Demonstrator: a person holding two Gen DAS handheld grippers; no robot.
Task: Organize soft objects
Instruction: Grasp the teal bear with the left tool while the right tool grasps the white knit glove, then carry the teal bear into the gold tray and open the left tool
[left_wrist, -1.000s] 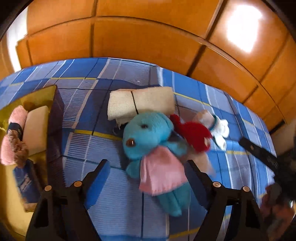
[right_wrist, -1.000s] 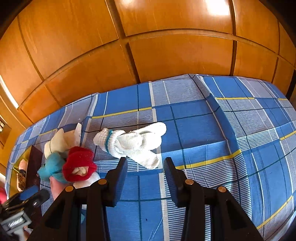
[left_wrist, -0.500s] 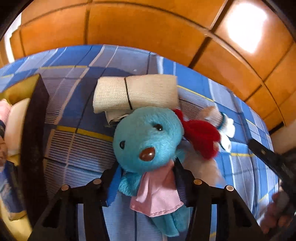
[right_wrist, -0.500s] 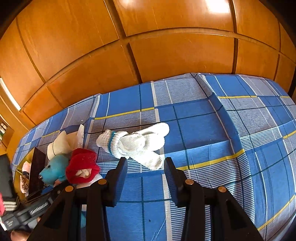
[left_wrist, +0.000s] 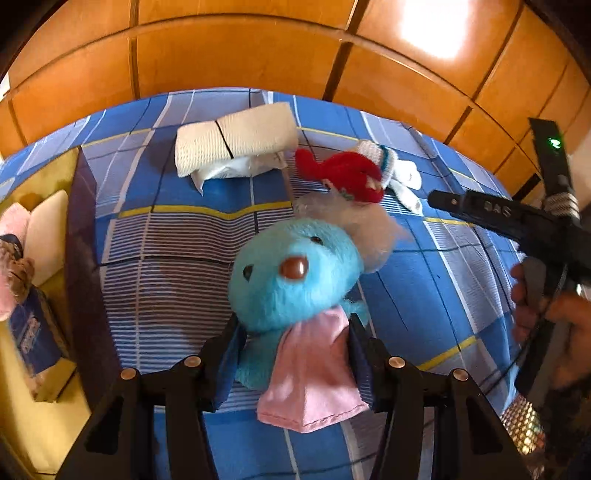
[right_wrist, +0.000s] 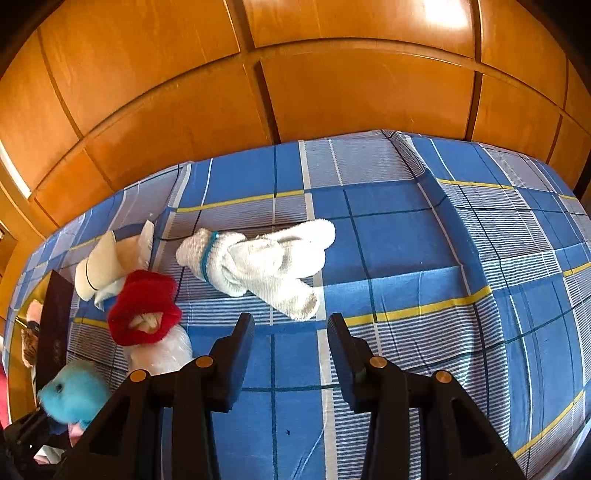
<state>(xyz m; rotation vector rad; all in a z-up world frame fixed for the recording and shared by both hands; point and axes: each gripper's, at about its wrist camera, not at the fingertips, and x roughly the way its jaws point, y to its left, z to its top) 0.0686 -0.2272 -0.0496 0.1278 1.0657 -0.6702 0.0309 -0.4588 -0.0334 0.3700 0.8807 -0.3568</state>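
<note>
**A:** While the blue plush toy (left_wrist: 295, 273) is hanging in the left gripper (left_wrist: 293, 354), pinched at the body just under its head with the pink bib (left_wrist: 314, 380) draping down between the fingers, how is the carry best handled?

**B:** It is sitting above the near middle of the checked bedspread (left_wrist: 177, 258), and the jaws are easing apart a touch though the pads are pressing its sides. I'd judge the grip is needing to be kept firm, since soft stuffing is giving way and the heavy head is tipping forward.

**A:** And where is it heading?

**B:** Probably the yellow-lined box (left_wrist: 44, 424) at the left, which is already holding other soft items. Lifting clear of its dark wall (left_wrist: 83, 280) before lowering is looking wise.

**A:** What about the other side?

**B:** The right gripper (right_wrist: 291, 332) is pinching nothing, fingers partly spread, hovering just near the white sock bundle (right_wrist: 258, 258). The red plush piece (right_wrist: 144, 306) is lying to its left, and the beige folded cloth (left_wrist: 236, 144) is farther back.
</note>
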